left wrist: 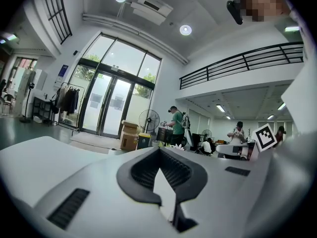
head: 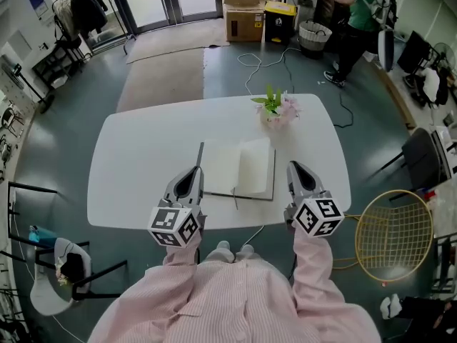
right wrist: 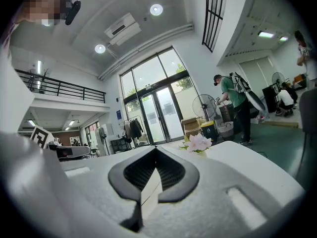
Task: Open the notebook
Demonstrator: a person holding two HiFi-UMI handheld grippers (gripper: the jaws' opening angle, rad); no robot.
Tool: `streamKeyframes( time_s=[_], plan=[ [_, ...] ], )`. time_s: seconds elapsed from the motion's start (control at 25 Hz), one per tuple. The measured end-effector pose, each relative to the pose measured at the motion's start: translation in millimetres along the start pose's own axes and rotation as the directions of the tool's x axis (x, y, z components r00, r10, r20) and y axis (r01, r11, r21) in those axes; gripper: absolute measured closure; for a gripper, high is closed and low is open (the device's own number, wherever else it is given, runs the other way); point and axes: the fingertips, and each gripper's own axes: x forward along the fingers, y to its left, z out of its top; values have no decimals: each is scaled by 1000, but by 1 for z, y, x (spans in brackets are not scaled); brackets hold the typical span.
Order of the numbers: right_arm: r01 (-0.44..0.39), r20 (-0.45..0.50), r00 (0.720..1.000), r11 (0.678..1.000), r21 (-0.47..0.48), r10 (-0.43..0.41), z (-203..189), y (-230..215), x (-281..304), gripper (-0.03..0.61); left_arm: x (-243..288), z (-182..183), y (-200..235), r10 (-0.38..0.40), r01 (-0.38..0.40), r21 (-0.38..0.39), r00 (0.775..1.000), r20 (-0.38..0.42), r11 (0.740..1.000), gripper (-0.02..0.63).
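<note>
The notebook (head: 239,168) lies open on the white table (head: 136,163), showing two blank cream pages; its dark cover edge shows along the left side. My left gripper (head: 193,171) hovers at the notebook's lower left corner with its jaws together and nothing between them. My right gripper (head: 295,167) is just off the notebook's right edge, shut and empty as well. In the left gripper view the left gripper (left wrist: 158,150) points level across the table. The right gripper view shows the right gripper (right wrist: 156,150) with its pads meeting at the tip.
A small pink flower bunch (head: 277,108) stands behind the notebook, also visible as the flowers (right wrist: 198,143). Beyond the table are cardboard boxes (head: 243,9) and a person in green (head: 360,20). A chair (head: 61,270) stands left, a gold wire hoop (head: 395,234) right.
</note>
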Motion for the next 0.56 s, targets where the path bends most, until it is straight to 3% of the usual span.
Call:
streamKeyframes(
  time_s=[0.56],
  plan=[
    [36, 12, 999, 999, -35, -36, 0, -9, -3, 573, -1, -3, 9, 35, -35, 4, 999, 0, 999, 615]
  ],
)
